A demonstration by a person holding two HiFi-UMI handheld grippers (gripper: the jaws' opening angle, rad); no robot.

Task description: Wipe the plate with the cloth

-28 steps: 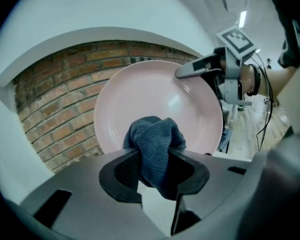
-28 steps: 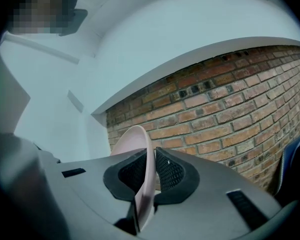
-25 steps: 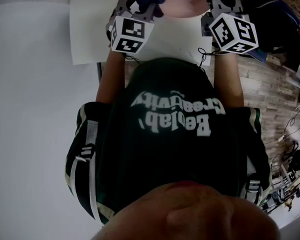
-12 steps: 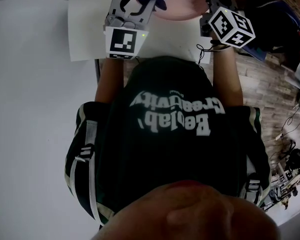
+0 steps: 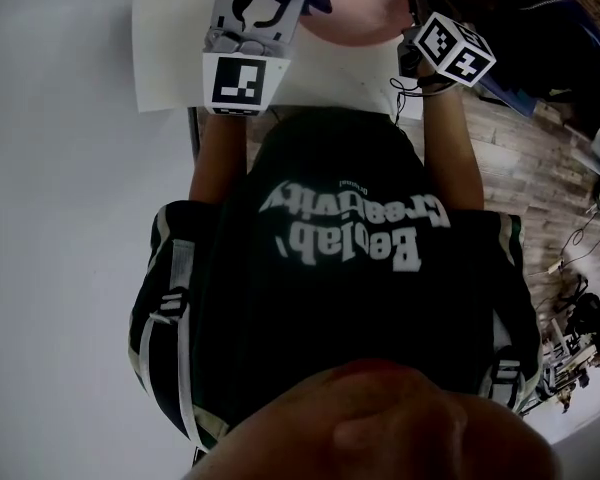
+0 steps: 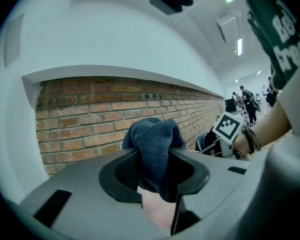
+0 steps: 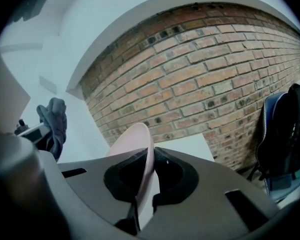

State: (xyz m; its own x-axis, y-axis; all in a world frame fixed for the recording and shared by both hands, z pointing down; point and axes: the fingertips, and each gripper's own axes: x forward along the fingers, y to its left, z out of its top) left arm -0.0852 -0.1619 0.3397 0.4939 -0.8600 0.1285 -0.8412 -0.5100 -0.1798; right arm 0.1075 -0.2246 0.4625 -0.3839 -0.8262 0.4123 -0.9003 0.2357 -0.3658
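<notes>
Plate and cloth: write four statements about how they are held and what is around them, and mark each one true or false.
1. The left gripper is shut on the cloth. True.
2. The right gripper clamps the plate by its rim. True.
3. The cloth is red. False: it is dark blue, and the plate is pink.
4. Wood panelling stands behind the plate. False: the wall behind it is brick.
</notes>
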